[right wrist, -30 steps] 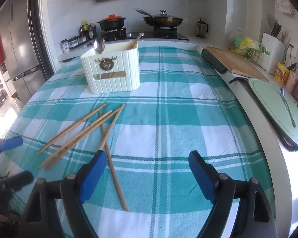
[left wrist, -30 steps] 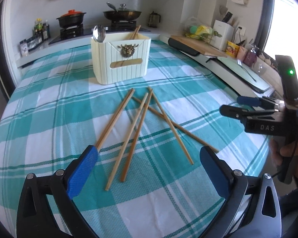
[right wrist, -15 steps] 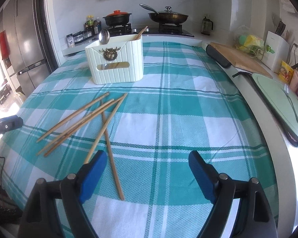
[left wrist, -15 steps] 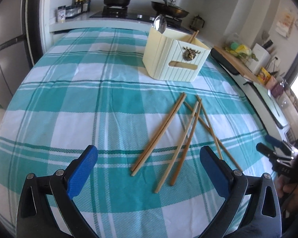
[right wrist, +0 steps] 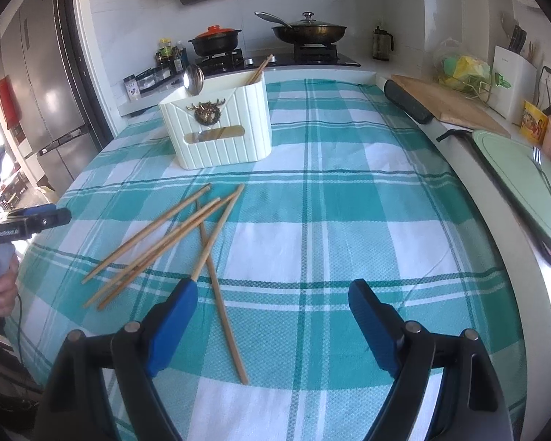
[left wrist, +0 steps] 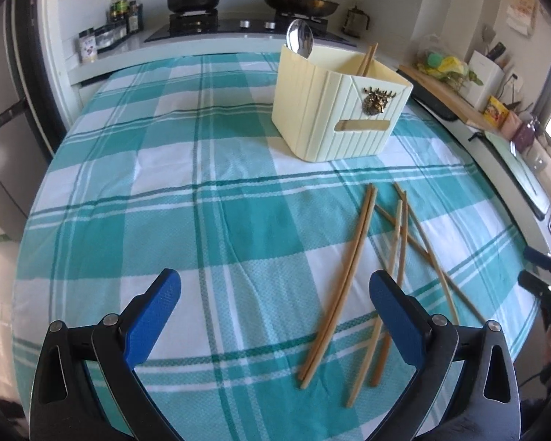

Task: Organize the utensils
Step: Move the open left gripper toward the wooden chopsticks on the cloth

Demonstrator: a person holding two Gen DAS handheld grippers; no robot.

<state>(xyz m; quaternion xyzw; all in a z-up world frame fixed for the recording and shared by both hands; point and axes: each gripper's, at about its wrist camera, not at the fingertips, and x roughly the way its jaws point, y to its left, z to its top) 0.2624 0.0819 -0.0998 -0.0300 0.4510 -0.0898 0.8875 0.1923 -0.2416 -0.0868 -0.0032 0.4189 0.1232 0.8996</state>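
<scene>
Several wooden chopsticks [left wrist: 352, 257] lie loosely crossed on the teal checked tablecloth [left wrist: 209, 228]. A cream ribbed utensil holder [left wrist: 341, 110] stands behind them, holding a metal spoon [left wrist: 299, 40] and two chopsticks [left wrist: 365, 60]. My left gripper [left wrist: 273, 294] is open and empty above bare cloth, with the loose chopsticks by its right finger. My right gripper [right wrist: 273, 294] is also open and empty; the chopsticks [right wrist: 187, 231] lie at its left finger, and one stick runs just inside its jaws. The holder [right wrist: 220, 128] stands at the far left. Each gripper appears at the edge of the other's view, the left gripper [right wrist: 36, 217] and the right gripper [left wrist: 540, 272].
A stove with a red-lidded pot [right wrist: 216, 38] and a pan [right wrist: 308, 31] lines the back. A wooden cutting board [right wrist: 444, 104] and a green tray with a fork [right wrist: 521, 172] sit on the counter to the right. A steel fridge [right wrist: 44, 92] stands at the left.
My left gripper has swung leftward over the table, so the chopsticks have shifted from between its fingers to its right side. The right gripper has stayed nearly still.
</scene>
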